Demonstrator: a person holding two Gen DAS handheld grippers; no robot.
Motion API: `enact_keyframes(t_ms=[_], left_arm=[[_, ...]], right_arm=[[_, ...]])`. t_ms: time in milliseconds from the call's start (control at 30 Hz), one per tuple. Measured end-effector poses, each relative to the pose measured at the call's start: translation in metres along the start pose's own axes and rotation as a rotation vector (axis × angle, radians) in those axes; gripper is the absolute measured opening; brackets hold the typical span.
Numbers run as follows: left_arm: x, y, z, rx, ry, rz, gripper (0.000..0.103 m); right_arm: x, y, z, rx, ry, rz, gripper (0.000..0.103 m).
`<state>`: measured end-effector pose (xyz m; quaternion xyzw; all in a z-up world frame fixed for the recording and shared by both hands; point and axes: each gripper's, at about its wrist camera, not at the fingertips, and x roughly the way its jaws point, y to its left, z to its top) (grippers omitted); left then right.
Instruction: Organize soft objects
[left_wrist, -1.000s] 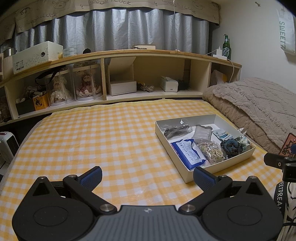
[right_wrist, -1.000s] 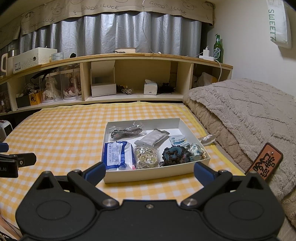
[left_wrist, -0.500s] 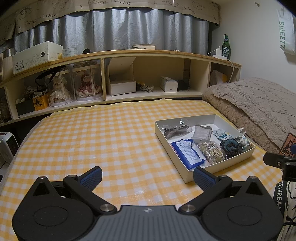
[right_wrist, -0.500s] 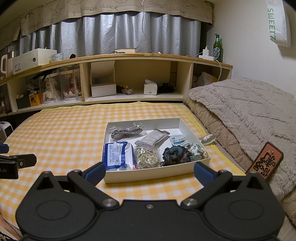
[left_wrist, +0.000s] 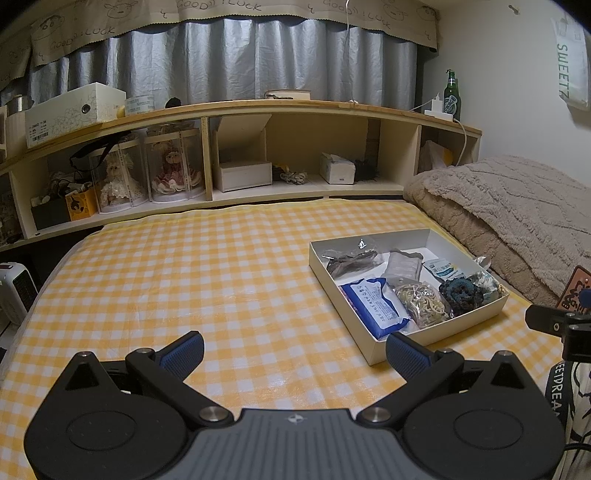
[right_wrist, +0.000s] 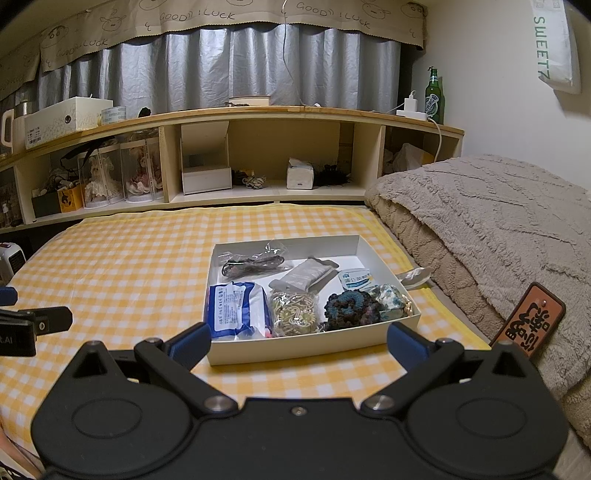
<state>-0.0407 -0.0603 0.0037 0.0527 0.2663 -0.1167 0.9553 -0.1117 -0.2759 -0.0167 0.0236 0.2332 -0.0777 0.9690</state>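
Hovering: both tools spread, empty — left tool (left_wrist: 293, 349), right tool (right_wrist: 298, 341) | soft items all in box (right_wrist: 295, 352) on bed (left_wrist: 184, 277) | fits sorted, or pre-unpacking

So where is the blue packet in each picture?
Left wrist view: the blue packet lies right of centre, in the near left corner of the white box.
Right wrist view: blue packet sits centre-left, same corner of the box.
Shared landmark: the green bottle on the shelf.
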Motion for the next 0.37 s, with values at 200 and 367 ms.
enact_keyframes(t_ms=[200, 367], left_arm=[[-0.0013, 0.0006, 0.0007, -0.002, -0.002, 0.001, 0.103], [-0.0019, -0.0003, 0.0014, -0.002, -0.002, 0.003, 0.103]], right_arm=[[-0.001, 0.0011, -0.0001, 0.003, 0.0, -0.002, 0.103], [-0.0015, 0.002, -0.0004, 0.004, 0.0, -0.002, 0.103]])
